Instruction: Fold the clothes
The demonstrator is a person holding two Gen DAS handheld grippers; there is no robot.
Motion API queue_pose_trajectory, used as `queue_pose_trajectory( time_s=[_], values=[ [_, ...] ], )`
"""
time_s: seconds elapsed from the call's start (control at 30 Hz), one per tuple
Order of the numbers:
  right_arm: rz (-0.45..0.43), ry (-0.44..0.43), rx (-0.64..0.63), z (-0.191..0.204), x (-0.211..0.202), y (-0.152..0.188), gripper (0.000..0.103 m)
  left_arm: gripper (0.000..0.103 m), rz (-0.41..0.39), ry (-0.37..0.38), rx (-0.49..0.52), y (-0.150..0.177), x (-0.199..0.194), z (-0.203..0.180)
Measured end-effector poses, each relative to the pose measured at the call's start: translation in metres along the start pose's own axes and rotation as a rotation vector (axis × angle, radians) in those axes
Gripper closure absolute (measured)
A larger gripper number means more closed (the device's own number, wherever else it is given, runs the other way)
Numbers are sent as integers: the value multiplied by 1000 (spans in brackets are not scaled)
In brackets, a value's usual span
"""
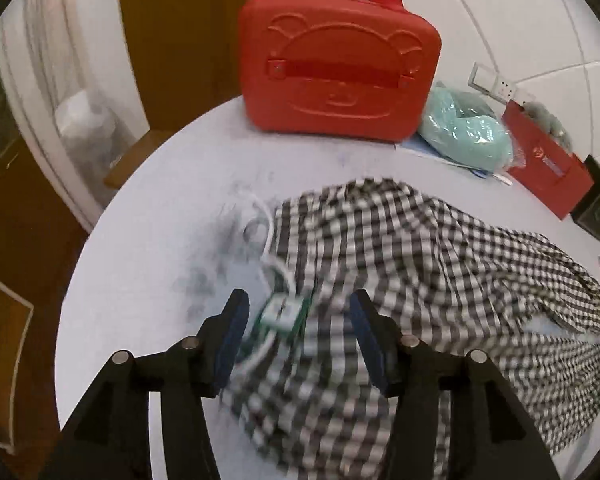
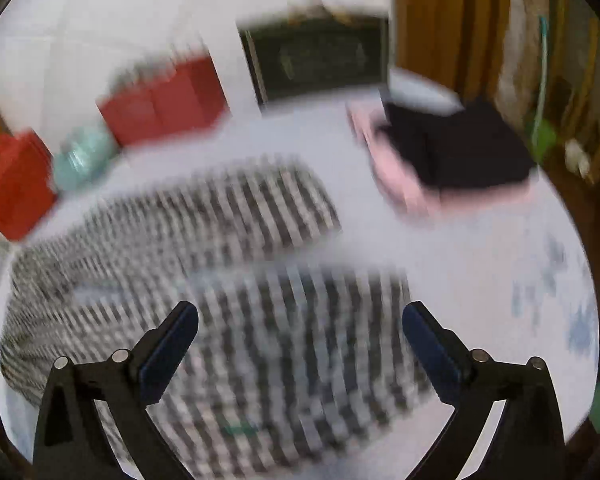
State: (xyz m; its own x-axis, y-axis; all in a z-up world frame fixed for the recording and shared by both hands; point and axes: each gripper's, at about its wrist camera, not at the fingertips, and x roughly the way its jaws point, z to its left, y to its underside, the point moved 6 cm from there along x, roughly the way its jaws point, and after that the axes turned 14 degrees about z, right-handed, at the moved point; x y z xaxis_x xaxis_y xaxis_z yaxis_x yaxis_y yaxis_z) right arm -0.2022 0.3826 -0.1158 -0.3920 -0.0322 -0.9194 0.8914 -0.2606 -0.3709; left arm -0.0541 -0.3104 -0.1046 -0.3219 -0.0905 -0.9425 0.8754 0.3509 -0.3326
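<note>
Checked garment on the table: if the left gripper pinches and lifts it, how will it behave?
Probably floppy: the checked garment lies in soft rumples and folds, so it should drape and trail rather than hold shape. Likely light, being thin cloth. The hang tag between the open left gripper fingers may dangle or snag.

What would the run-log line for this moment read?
stage: pre-grasp | left gripper: open over checked garment by its tag | right gripper: open above garment, view blurred | garment: unfolded on white table

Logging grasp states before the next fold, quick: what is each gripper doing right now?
Left gripper: open, fingers either side of the checked garment near its tag, not closed on it.
Right gripper: open wide above the garment, holding nothing.
</note>
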Motion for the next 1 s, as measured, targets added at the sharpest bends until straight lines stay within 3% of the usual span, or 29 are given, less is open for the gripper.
queue_pose_trajectory(
  time_s=[0.1, 0.23, 0.27, 0.37, 0.43, 0.53, 0.73, 1.0],
  values=[
    [10, 12, -40, 11, 7, -37, 2, 49, 48, 33, 10, -33, 24, -6],
    [95, 30, -70, 16, 42, -80, 26, 49, 79, 69, -1, -60, 53, -5],
    [122, 24, -65, 16, 51, -87, 26, 49, 93, 85, 3, -66, 61, -6],
    [209, 17, -56, 17, 83, -106, 26, 49, 136, 100, 40, -81, 82, -9],
    [255, 23, -55, 18, 103, -115, 24, 49, 155, 71, 75, -87, 95, -14],
    [294, 46, -61, 18, 125, -121, 6, 49, 191, 56, 115, -91, 113, -21],
    [373, 91, -73, 20, 171, -133, 6, 49, 230, 18, 171, -91, 141, -38],
    [354, 118, -62, 19, 179, -126, 6, 35, 221, -38, 161, -94, 155, -48]
  ],
)
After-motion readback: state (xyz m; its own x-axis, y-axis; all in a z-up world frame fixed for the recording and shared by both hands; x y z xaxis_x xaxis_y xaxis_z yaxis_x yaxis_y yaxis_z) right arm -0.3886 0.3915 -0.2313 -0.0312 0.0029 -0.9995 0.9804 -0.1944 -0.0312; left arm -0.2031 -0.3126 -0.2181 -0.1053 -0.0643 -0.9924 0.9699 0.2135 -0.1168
